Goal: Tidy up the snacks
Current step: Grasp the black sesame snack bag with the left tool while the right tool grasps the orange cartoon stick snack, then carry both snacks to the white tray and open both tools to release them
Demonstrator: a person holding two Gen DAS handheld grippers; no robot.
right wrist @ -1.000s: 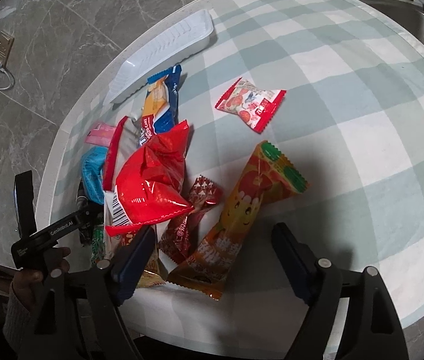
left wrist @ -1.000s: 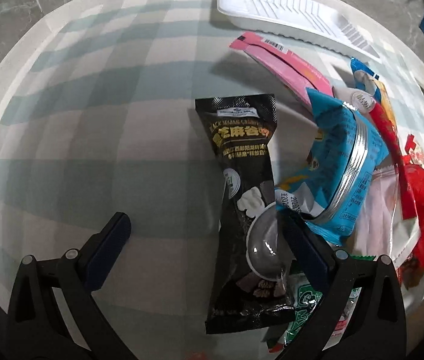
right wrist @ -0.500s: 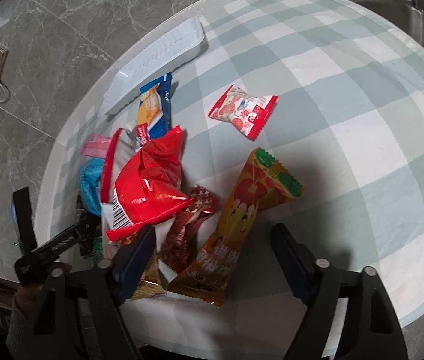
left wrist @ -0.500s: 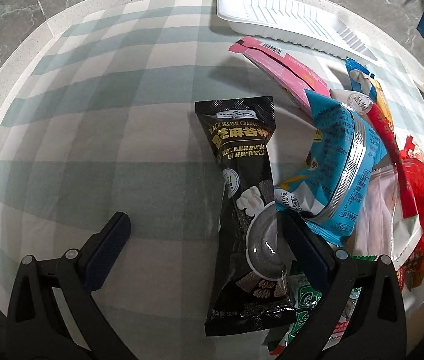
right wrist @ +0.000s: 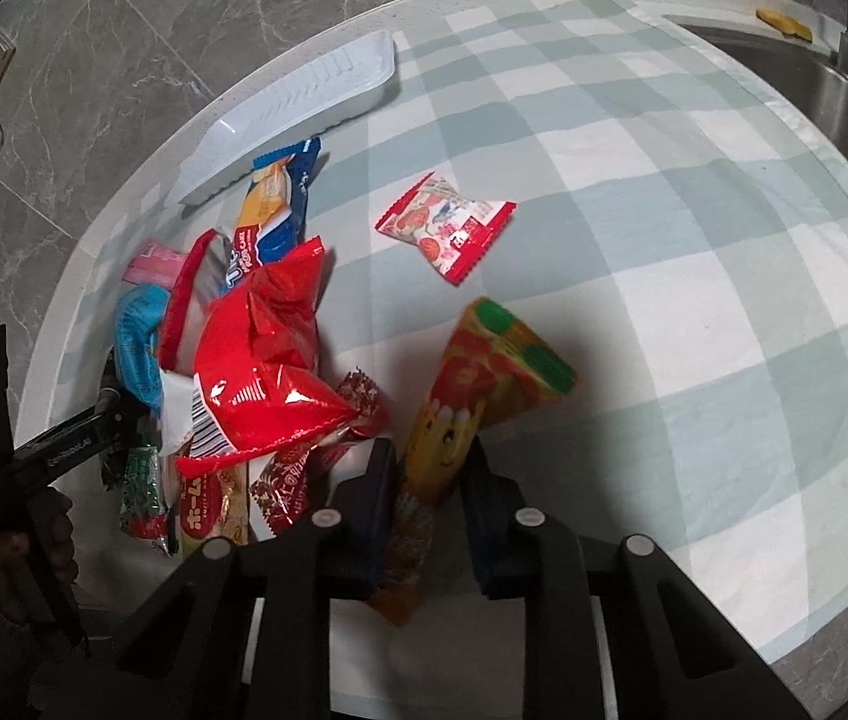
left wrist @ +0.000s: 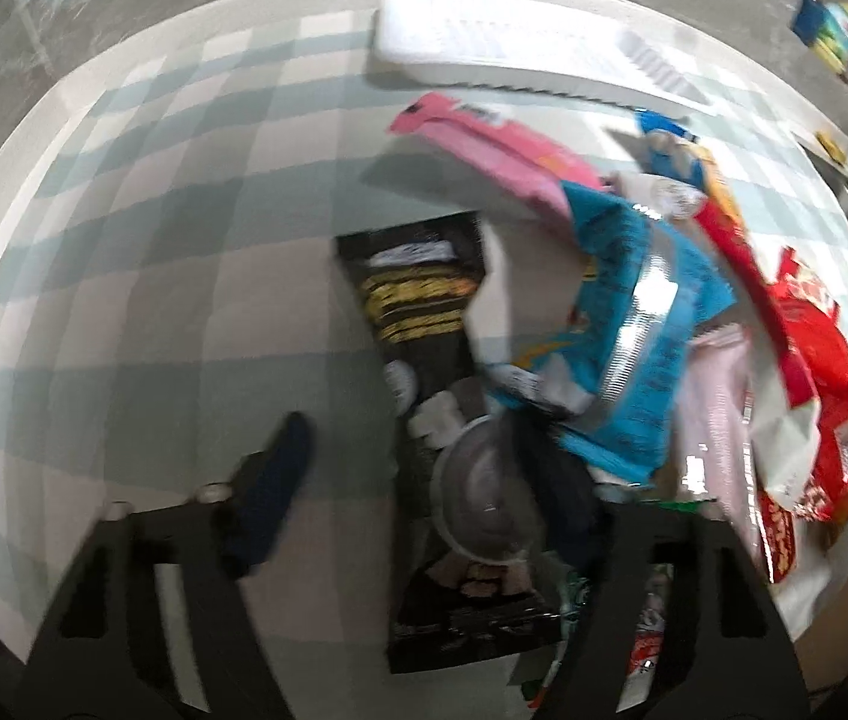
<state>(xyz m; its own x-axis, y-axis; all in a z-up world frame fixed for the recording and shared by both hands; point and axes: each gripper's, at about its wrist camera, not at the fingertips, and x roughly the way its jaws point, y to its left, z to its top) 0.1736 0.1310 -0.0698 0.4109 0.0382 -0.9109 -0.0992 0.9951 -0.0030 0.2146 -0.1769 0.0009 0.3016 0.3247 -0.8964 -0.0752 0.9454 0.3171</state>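
In the right wrist view my right gripper is shut on the lower end of an orange snack packet on the checked cloth. A heap of snacks lies to its left, topped by a red bag; a small red-and-white packet lies apart. In the blurred left wrist view my left gripper straddles a black sesame packet, its jaws narrower than before but still apart, not gripping. A blue bag and a pink packet lie to the right.
A white ribbed tray lies at the cloth's far edge, also in the left wrist view. A steel sink is at the far right. The left gripper's handle and the hand show at the table's left edge.
My right gripper has closed onto the orange packet. My left gripper's jaws have moved inward around the black packet, and that view is now blurred by motion.
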